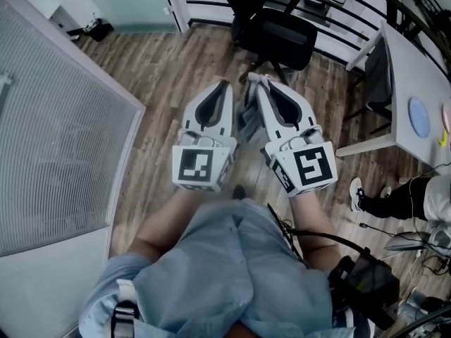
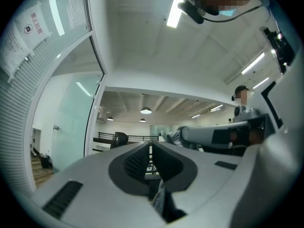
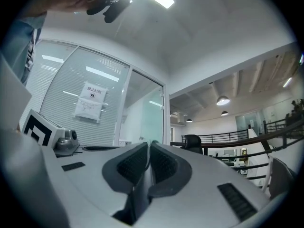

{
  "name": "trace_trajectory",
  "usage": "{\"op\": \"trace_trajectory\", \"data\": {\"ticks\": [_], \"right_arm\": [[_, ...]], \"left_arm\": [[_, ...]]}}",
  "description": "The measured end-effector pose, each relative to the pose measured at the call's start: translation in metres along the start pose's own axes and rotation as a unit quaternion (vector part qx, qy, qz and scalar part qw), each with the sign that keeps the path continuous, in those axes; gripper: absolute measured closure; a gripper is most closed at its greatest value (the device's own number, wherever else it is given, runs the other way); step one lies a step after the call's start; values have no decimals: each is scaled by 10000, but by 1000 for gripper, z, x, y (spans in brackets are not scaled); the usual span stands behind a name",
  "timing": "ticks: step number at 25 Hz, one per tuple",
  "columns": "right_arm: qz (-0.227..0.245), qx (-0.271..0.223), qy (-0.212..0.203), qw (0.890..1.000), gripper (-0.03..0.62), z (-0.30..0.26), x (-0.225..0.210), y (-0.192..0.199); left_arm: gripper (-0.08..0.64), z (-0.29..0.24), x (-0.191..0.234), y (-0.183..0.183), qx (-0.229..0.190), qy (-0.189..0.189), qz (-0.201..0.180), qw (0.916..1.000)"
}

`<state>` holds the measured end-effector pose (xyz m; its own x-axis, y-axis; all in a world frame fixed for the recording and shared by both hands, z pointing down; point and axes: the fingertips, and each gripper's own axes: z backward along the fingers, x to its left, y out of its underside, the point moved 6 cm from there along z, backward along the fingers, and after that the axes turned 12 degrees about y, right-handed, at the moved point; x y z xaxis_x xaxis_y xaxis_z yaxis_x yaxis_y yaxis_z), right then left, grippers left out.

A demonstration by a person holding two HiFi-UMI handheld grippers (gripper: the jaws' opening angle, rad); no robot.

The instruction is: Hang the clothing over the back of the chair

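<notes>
Grey-blue, striped: pinching clothing (image 1: 245, 122) in nearly closed jaws of left gripper (image 1: 224, 84) and right gripper (image 1: 255, 78), side by side; holding it over wood floor (image 1: 176, 69), short of black chair (image 1: 282, 37).

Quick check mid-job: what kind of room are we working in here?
Most likely an open-plan office: a black office chair stands on the wood floor, with a white desk at the right and a glass partition with blinds at the left.
</notes>
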<state>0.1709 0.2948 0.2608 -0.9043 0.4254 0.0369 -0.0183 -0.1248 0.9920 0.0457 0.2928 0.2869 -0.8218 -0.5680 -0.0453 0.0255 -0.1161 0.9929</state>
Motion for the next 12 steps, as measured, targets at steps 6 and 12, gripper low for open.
{"op": "trace_trajectory", "data": {"ticks": [6,12], "right_arm": [[31,74,-252,9996,565,-84,-19,-1],[43,133,-328,9994,565,-143,-23,36]], "left_arm": [[537,-51,57,-4,8,-217,23,9998],[537,-84,107,29,-102,-342,99,9993]]}}
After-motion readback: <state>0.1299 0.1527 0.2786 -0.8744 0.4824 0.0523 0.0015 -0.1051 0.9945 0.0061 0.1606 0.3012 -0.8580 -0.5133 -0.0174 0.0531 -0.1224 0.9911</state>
